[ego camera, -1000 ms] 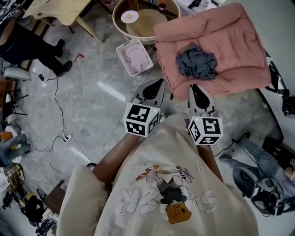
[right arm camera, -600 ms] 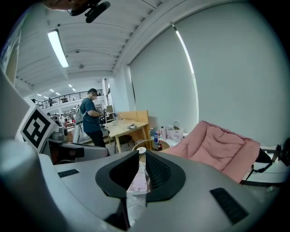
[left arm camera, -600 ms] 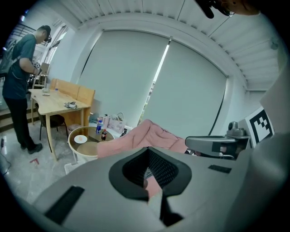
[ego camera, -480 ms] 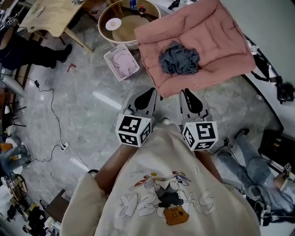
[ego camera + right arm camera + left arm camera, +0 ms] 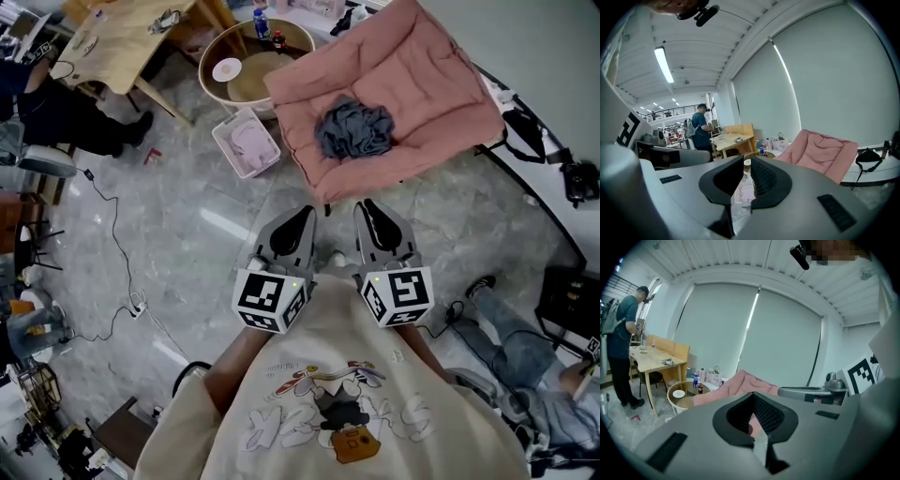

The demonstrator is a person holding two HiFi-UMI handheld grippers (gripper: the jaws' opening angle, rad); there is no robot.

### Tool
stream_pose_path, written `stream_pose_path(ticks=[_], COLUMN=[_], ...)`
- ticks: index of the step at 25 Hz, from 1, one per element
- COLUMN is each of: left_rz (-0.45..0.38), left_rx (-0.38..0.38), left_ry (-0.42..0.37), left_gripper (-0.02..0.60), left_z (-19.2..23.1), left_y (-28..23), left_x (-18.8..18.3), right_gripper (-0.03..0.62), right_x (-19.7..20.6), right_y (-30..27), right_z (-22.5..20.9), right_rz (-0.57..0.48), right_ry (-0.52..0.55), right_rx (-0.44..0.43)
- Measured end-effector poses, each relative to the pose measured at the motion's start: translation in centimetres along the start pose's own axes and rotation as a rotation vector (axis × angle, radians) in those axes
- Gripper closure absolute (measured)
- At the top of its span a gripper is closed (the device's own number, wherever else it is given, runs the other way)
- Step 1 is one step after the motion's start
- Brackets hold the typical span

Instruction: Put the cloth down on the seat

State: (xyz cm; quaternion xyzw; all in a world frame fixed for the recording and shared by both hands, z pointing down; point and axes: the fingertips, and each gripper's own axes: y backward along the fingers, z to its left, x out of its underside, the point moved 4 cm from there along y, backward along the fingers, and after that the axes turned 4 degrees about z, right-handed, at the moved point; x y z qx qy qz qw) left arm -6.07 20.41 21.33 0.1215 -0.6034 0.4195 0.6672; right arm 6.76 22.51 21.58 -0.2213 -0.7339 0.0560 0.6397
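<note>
1. The cloth (image 5: 354,130), a grey crumpled heap, lies in the hollow of the pink seat (image 5: 441,94), touching nothing else.
2. The left hand-held gripper (image 5: 302,220) is clenched on nothing. Its own view shows the jaws together, with only a sliver of seat and floor beyond them.
3. The right hand-held gripper (image 5: 368,214) is likewise clenched and empty, with a thin slit between its jaws showing the floor and a pink bin (image 5: 246,142).
4. Both are held close to the person's chest, side by side, short of the seat's front edge and well apart from the cloth.
5. Step in hand, as I judge it: the putting-down looks done, since the cloth rests on the seat and neither gripper holds it.
6. Next move, as I judge it: little is called for. If the cloth should lie flat, a gripper would have to open its jaws, reach forward over the front edge and take a fold.
7. Counts: one cloth, one seat, two hand-held grippers, one pink bin, one round low table (image 5: 234,89) just behind the bin, and one wooden bench (image 5: 122,42) with a person standing beside it.
</note>
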Motion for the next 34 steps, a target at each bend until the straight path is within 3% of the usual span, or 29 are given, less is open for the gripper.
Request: stream_pose_path(ticks=[6,13,34], left_rz=[-0.009,-0.003,0.046], left_rx=[-0.018,-0.035,0.025], left_ry=[-0.007,0.006,-0.026], left_gripper=[0.577,0.577,0.577], left_z=[-2.6,-4.1,-6.0], left_y=[2.0,3.2,2.2], left_x=[1.7,2.6,3.8], right_gripper=[0.531,0.557,0.559], right_x=[1.2,1.7,3.0], right_y=[2.8,4.8,5.7], right_z=[1.8,2.6,1.0], right_rz=[-0.008,-0.013,-0.011], right_ry=[0.045,0.095,0.04], right_rx=[-0.073,-0.097,-0.045])
